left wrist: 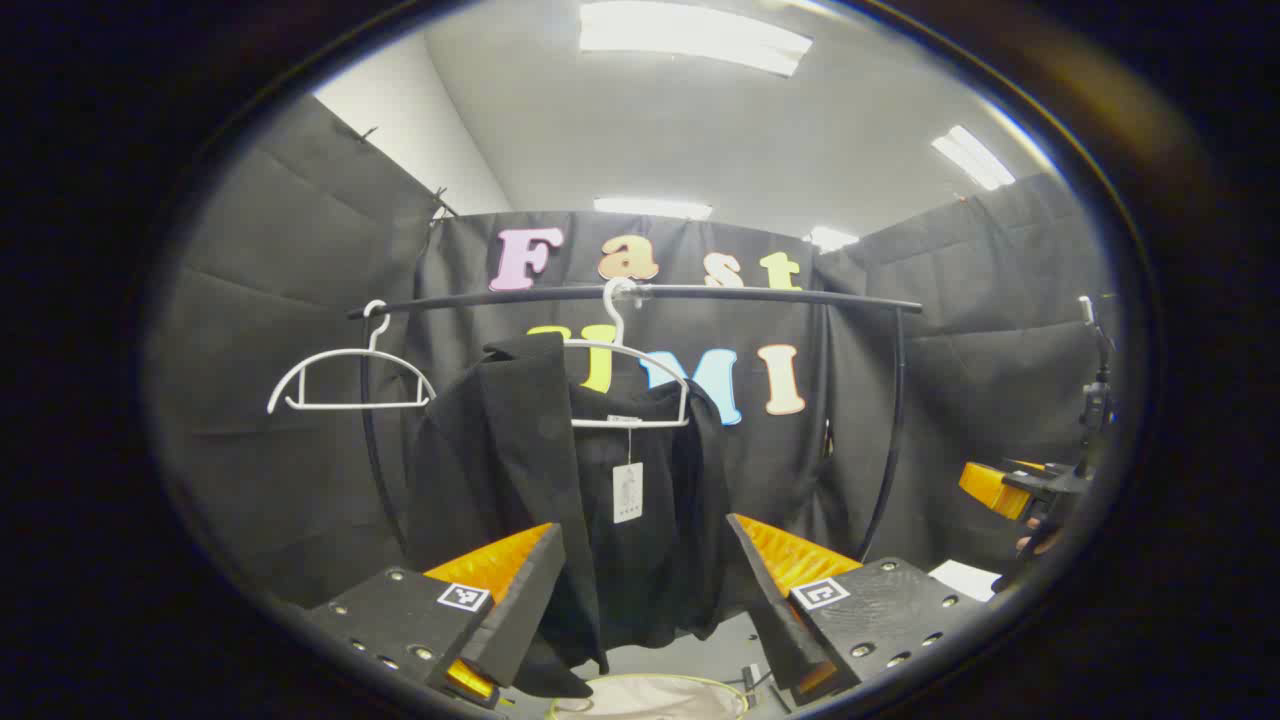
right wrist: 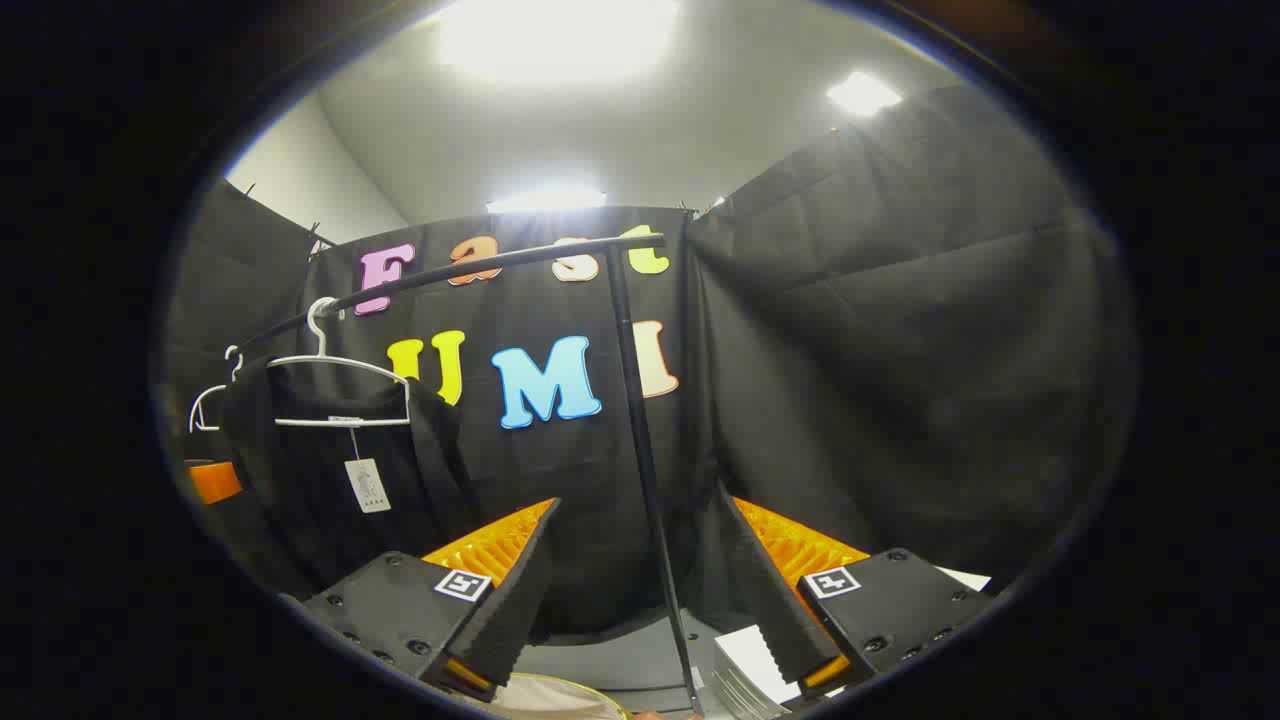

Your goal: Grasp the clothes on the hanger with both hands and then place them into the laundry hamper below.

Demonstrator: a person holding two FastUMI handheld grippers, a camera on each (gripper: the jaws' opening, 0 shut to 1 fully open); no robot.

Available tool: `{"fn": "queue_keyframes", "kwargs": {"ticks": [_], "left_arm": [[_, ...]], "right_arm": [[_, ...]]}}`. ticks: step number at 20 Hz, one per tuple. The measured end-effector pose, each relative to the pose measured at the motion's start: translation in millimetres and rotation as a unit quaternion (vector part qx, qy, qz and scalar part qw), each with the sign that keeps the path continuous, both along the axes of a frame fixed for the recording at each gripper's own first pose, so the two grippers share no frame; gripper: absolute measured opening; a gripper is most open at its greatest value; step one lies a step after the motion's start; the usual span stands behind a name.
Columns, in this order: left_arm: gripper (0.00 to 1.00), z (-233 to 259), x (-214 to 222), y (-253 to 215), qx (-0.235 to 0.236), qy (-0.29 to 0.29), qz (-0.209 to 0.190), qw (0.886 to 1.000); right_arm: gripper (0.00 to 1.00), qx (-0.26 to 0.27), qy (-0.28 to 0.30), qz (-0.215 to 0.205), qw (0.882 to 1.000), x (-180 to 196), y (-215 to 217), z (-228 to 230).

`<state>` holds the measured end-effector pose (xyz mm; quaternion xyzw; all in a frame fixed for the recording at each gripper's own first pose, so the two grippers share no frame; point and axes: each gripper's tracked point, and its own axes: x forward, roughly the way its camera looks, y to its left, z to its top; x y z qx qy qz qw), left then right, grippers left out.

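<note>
Two hand-held grippers, left hand-held gripper (left wrist: 645,585) and right hand-held gripper (right wrist: 640,590), gape wide and empty short of the black jacket (left wrist: 530,470) hanging on its hanger (left wrist: 625,385) above the hamper (left wrist: 650,695), so a one-sided pull could snag it there.

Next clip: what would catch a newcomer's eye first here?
A black garment on a white hanger hangs mid-rail, with a paper tag dangling from its collar. An empty white hanger hangs on the rail to its left in the left gripper view. The open left gripper faces the garment, with the hamper's rim showing below.
</note>
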<state>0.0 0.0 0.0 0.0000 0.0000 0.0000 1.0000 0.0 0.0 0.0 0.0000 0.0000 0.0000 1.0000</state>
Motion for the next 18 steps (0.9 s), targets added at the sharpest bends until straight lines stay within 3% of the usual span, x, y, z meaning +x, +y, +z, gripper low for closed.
{"fn": "queue_keyframes", "kwargs": {"ticks": [18], "left_arm": [[0.94,-9.5,1.2,4.5,-0.006,0.006,0.000,1.000]], "right_arm": [[0.98,-0.007,0.018,0.020,1.000,-1.7,18.4,-7.3]]}}
